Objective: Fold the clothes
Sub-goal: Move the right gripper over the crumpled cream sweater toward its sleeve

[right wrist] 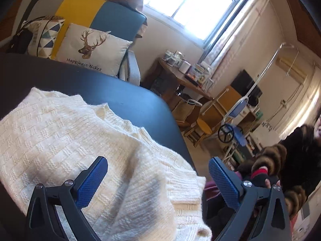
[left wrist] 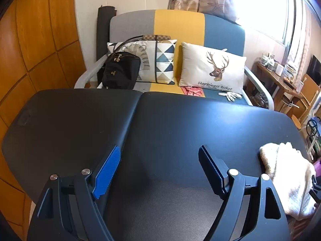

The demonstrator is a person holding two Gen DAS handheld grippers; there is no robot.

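A cream knitted sweater lies bunched at the right end of the black table. In the left wrist view the sweater shows at the far right edge of the table. My right gripper is open, its jaws wide apart just above the sweater's near right part, holding nothing. My left gripper is open and empty over bare table, well left of the sweater.
A grey, yellow and blue sofa stands behind the table with a deer cushion, a patterned cushion and a black bag. A cluttered wooden side table stands right. A person in dark clothes sits at the right.
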